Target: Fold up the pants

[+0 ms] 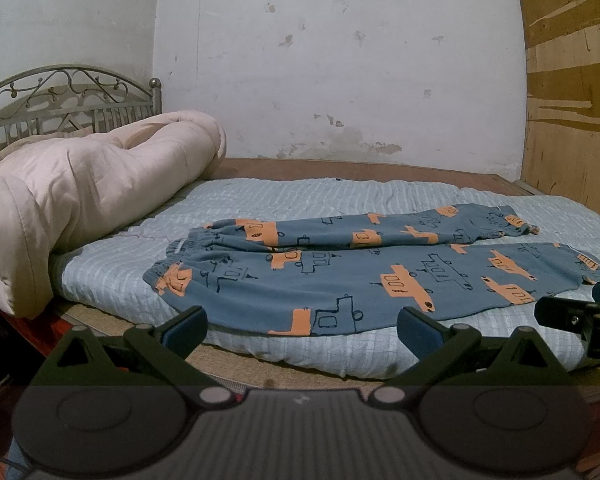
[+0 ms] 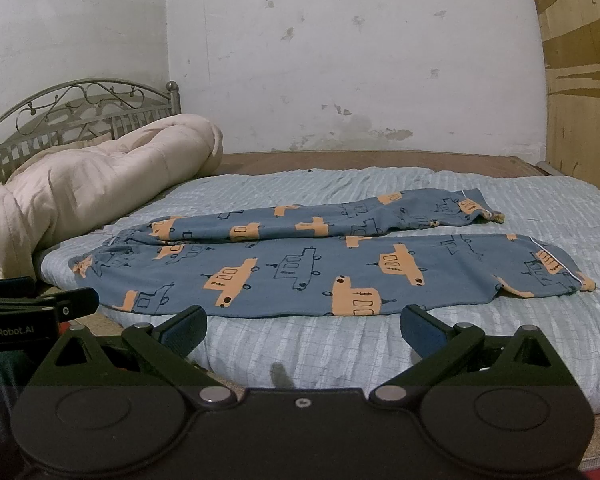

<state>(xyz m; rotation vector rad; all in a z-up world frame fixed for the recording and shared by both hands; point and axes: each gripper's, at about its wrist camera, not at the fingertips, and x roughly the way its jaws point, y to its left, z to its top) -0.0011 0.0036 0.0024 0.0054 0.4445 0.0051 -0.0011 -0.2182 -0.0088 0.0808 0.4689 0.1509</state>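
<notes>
Blue pants (image 1: 360, 276) with orange vehicle prints lie flat on the light blue quilt (image 1: 112, 276), waistband to the left, both legs stretched to the right, side by side. They also show in the right wrist view (image 2: 320, 268). My left gripper (image 1: 300, 330) is open and empty, just short of the near edge of the pants by the waist half. My right gripper (image 2: 304, 330) is open and empty, just short of the near leg. Each gripper shows at the edge of the other's view.
A rolled cream duvet (image 1: 84, 196) lies at the left by the metal headboard (image 1: 60, 100). A white wall (image 1: 340, 60) stands behind the bed and a plywood panel (image 1: 572, 80) at the right. The quilt's front edge (image 2: 340, 364) overhangs the mattress.
</notes>
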